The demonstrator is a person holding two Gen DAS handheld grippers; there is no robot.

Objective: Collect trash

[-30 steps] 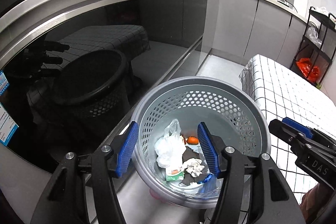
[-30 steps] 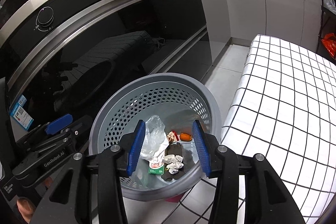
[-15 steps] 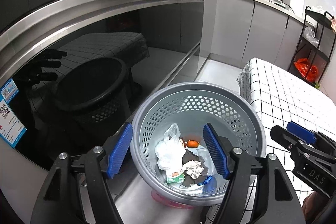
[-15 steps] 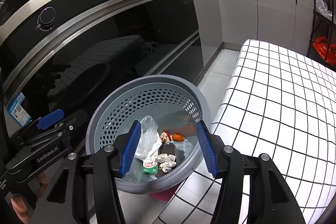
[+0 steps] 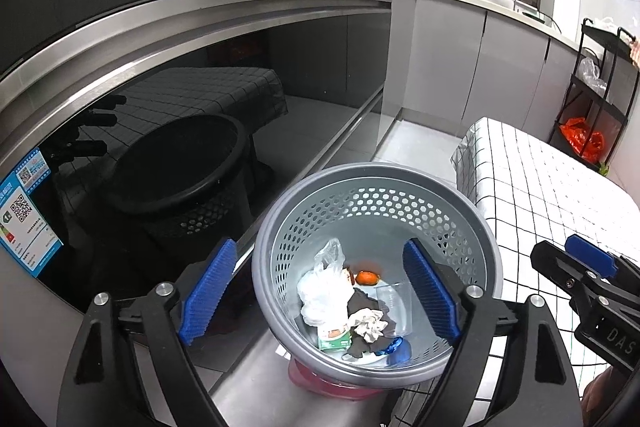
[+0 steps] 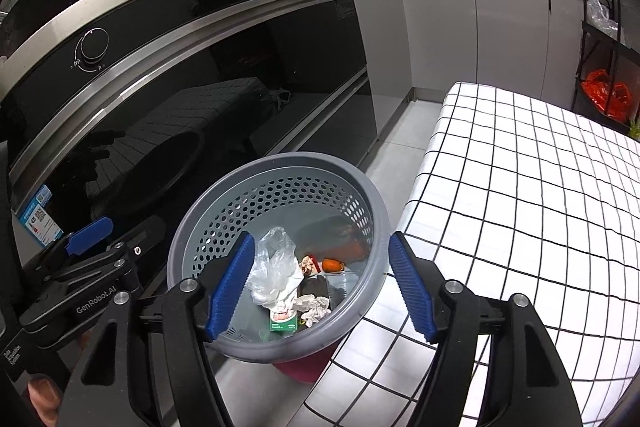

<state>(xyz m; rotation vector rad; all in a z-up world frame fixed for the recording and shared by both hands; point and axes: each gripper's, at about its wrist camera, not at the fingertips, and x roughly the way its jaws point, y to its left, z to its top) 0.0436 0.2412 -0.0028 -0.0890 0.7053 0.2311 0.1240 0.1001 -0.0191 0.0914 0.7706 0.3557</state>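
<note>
Hovering over the floor beside a dark glass oven front (image 5: pixel 248 75), with both tools aimed down into 1 grey perforated basket (image 5: pixel 476 227).

Starting at the left: left gripper (image 5: pixel 318 291) spread wide and carrying nothing, its left pad (image 5: pixel 206 293) hanging outside the basket's rim, its right pad (image 5: pixel 430 293) hanging over the basket's inside. Lying below and straight ahead of it, on the basket's bottom: a crumpled clear plastic bag (image 5: pixel 322 289), a small green carton (image 5: pixel 334 339), a wad of white paper (image 5: pixel 368 325) on something dark, an orange scrap (image 5: pixel 367 278), a blue wrapper (image 5: pixel 394 345).

Moving right: right gripper (image 6: pixel 320 287) likewise released and empty, its 2 blue pads straddling nearly the whole basket mouth (image 6: pixel 280 163), the same heap sitting directly between and beneath them. Neither tool clearly nearer the basket; both roughly equal above it.

Furthest right: a white checked tablecloth (image 6: pixel 520 187) touching the basket's side, no litter visible on the part in view. Judging from this, any remaining trash lying away from the basket, off toward that table rather than beneath either gripper.
</note>
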